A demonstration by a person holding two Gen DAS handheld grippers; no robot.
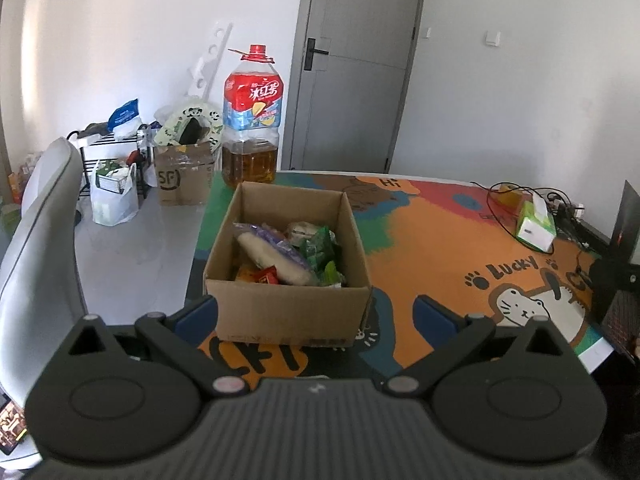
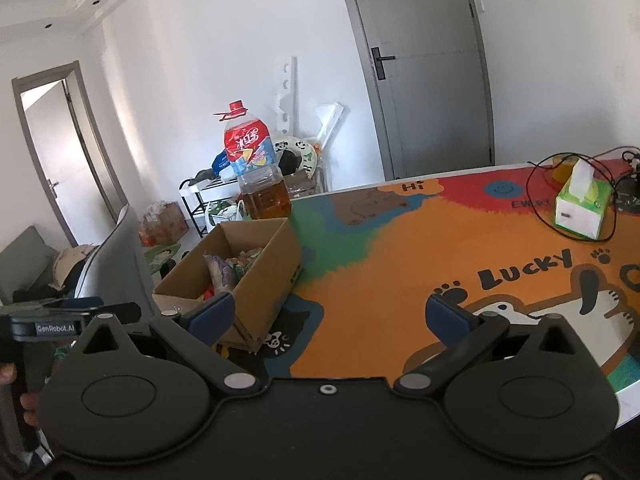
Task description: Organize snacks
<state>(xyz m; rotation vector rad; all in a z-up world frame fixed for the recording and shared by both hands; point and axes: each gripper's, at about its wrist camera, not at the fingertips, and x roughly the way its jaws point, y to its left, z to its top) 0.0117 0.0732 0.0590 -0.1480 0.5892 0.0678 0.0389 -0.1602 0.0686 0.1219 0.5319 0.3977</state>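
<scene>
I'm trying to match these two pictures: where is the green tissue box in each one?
Left wrist view: tissue box at the right, on the table's far side.
Right wrist view: tissue box at the upper right, ringed by a black cable.
Shared landmark: the big oil bottle behind the cardboard box.

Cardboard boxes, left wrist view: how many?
2. One open box of snacks on the table, just ahead of the tongs; one SF-marked box on the floor behind. Others may be hidden.

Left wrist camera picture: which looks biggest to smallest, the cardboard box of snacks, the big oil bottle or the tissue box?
1. cardboard box, nearest the camera, which enlarges it
2. oil bottle, farther back
3. tissue box, clearly smallest
</scene>
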